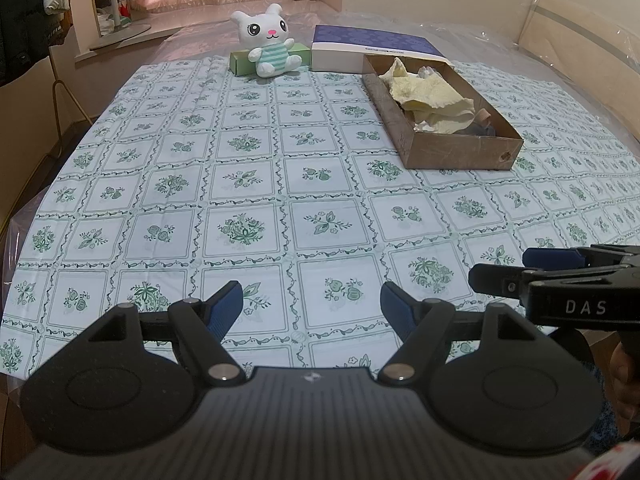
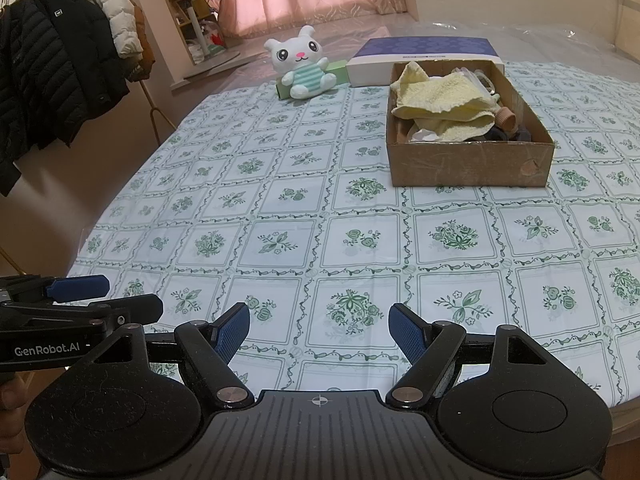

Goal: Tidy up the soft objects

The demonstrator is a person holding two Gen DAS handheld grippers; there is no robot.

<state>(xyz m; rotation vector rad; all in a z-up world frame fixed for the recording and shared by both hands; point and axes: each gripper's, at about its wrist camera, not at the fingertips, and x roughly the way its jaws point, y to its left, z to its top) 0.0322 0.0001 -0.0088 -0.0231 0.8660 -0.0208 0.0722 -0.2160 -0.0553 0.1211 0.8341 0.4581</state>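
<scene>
Both claws sit released and empty: left gripper (image 1: 311, 304) and right gripper (image 2: 319, 326) have blue pads spread wide with only tablecloth (image 1: 248, 184) between them. They hover side by side over the near edge, angled down toward the cloth, touching nothing.

Task things are all at the far side. Plush bunny (image 1: 269, 42) sits upright far centre, leaning on a green box (image 1: 240, 62), facing me. Cardboard box (image 2: 472, 136) is far right, long axis running near-to-far, with a yellow cloth (image 2: 444, 108) bunched inside over smaller items I can't identify. A blue-lidded box (image 1: 372, 48) lies behind it, just beside the bunny.

Key relation: bunny is straight ahead of my left claw and a bit left of my right; box is ahead-right of both. I judge left nearer the bunny, right nearer the box. Likely next: long forward reach with left, pinch the bunny's body across its width, carry right to the box.
</scene>
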